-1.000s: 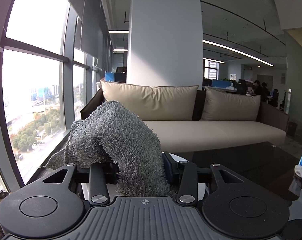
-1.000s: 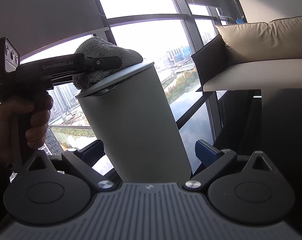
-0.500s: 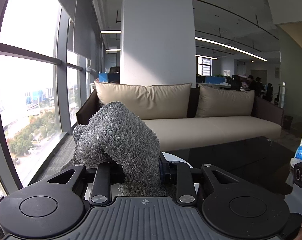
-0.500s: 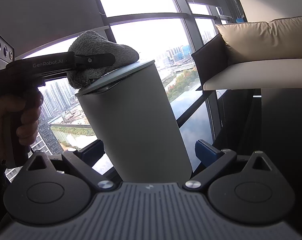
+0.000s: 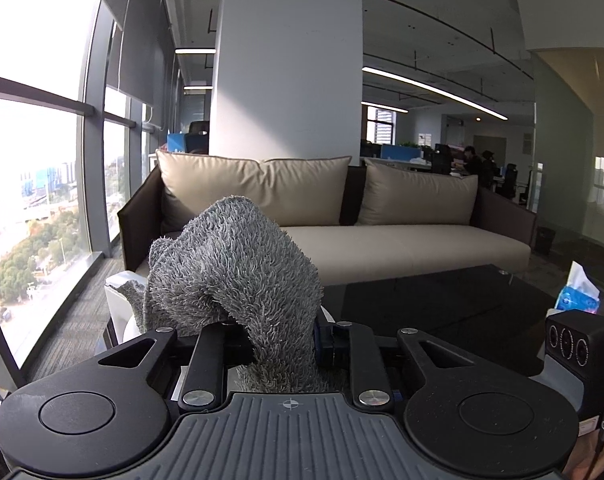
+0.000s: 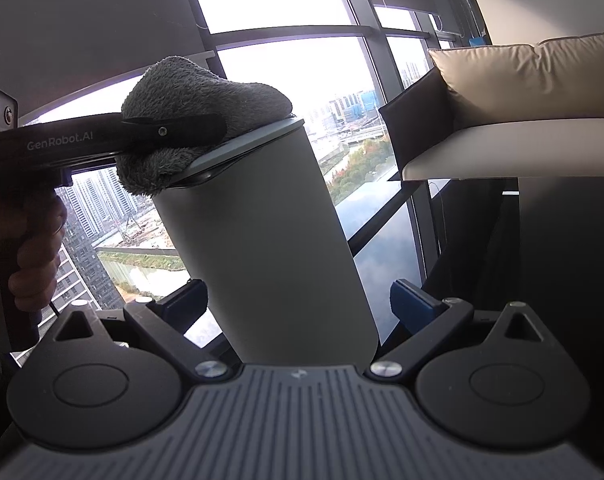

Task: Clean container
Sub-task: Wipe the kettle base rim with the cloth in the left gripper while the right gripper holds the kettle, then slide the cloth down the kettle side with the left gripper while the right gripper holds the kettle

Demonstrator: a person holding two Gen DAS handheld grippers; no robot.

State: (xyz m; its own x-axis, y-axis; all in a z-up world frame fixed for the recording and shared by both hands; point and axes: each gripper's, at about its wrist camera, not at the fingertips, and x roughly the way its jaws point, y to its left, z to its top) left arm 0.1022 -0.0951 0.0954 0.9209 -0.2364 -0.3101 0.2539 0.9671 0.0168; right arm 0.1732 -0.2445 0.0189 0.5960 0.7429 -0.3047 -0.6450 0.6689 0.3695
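The left tool (image 5: 278, 332) is clamped on a shaggy grey cloth (image 5: 238, 276), which bunches up above its two fingers. In the right wrist view that cloth (image 6: 206, 96) lies on the tilted lid of a tall grey container (image 6: 262, 240), pressed toward the lid's 9 o'clock edge and hanging slightly over it, with the left tool reaching in from 9 o'clock, gripped by a hand (image 6: 34, 256).

The right tool (image 6: 298, 300) stands with its blue-padded fingers (image 6: 411, 300) on either side of the container's lower body; whether they press it or only flank it, I cannot tell.

Behind, at 12 o'clock in the left wrist view, stands a beige sofa (image 5: 381, 240) before a white pillar (image 5: 290, 60); a dark glass table (image 5: 441, 292) lies in front, with a blue tissue pack (image 5: 577, 296) at 3 o'clock.
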